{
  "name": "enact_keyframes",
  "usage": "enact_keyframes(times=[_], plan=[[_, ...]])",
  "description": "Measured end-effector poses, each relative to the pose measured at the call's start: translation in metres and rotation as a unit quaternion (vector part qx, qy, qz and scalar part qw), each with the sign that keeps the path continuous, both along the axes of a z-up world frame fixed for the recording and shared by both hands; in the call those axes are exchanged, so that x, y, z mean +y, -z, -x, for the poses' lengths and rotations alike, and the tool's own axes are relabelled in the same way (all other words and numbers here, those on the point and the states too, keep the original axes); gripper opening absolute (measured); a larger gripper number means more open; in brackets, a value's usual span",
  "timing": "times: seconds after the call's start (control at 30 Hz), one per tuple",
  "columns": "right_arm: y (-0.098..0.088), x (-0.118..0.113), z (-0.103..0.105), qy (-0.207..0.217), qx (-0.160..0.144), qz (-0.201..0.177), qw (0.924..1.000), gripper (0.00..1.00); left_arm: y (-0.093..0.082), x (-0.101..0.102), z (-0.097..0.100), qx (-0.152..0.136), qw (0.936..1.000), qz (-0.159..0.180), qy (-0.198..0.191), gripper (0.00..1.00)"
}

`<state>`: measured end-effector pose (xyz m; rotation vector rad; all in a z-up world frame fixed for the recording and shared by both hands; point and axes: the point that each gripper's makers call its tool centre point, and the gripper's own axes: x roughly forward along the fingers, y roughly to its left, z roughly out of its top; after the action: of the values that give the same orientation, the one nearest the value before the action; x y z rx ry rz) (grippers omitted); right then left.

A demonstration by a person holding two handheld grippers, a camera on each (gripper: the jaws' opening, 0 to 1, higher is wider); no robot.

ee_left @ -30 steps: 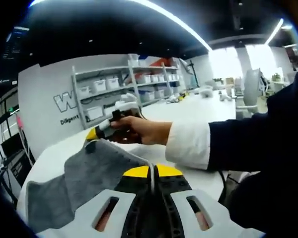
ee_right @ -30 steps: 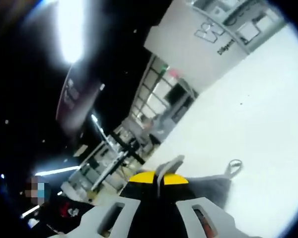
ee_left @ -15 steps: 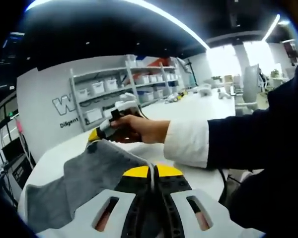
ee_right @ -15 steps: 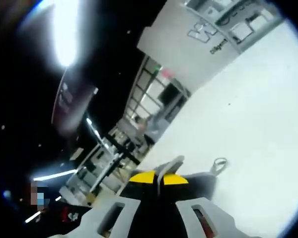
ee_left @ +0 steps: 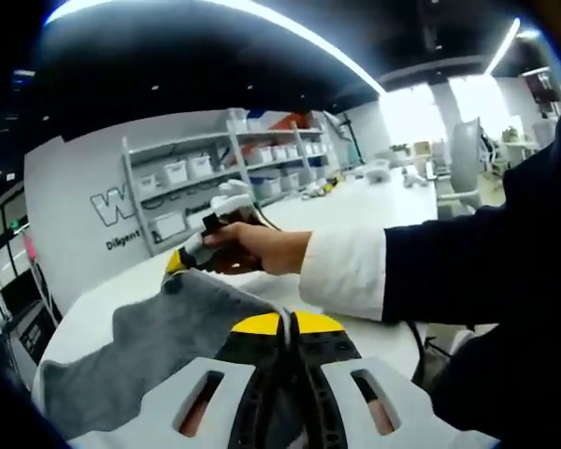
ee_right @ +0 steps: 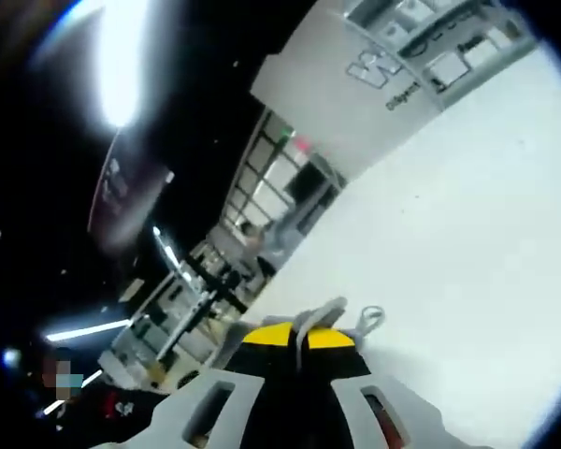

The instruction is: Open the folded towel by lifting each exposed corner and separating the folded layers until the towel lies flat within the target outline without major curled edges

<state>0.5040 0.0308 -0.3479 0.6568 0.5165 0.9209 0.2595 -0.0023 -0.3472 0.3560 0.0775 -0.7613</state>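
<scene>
A grey towel [ee_left: 159,346] hangs stretched above the white table [ee_left: 355,210] in the left gripper view. My left gripper [ee_left: 286,323] is shut on its near edge. The right gripper [ee_left: 176,261], held by a hand, pinches the towel's far corner. In the right gripper view my right gripper [ee_right: 302,334] is shut on a grey towel [ee_right: 325,312] corner, with a small hanging loop [ee_right: 370,318] sticking out beside the yellow jaw tips.
A dark sleeve with a white cuff [ee_left: 351,271] crosses the left gripper view from the right. Shelves with white bins [ee_left: 215,178] line the back wall. White table surface [ee_right: 467,234] spreads to the right in the right gripper view.
The towel has been pulled flatter and lower between the two grippers. In the right gripper view less towel shows, and the loop has drawn in toward the jaws.
</scene>
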Motion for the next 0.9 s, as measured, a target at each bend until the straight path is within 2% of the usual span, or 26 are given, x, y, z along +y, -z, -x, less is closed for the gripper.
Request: enact_keyframes(times=[0.2, 0.53, 0.63, 0.9], plan=[[0.003, -0.010, -0.002, 0.001, 0.001, 0.009, 1.0000, 0.00, 0.002, -0.011, 0.000, 0.003, 1.0000, -0.005, 0.007, 0.02], [0.003, -0.033, -0.005, 0.005, 0.000, 0.011, 0.9999, 0.00, -0.006, -0.035, -0.005, -0.004, 0.9996, -0.015, 0.022, 0.02], [0.004, -0.041, -0.006, 0.006, 0.001, 0.008, 0.9999, 0.00, -0.010, -0.040, -0.006, -0.007, 0.9997, -0.007, 0.023, 0.02], [0.005, -0.063, -0.009, 0.007, 0.002, 0.020, 0.9998, 0.00, -0.007, -0.059, -0.006, -0.004, 0.9995, -0.019, 0.026, 0.02]])
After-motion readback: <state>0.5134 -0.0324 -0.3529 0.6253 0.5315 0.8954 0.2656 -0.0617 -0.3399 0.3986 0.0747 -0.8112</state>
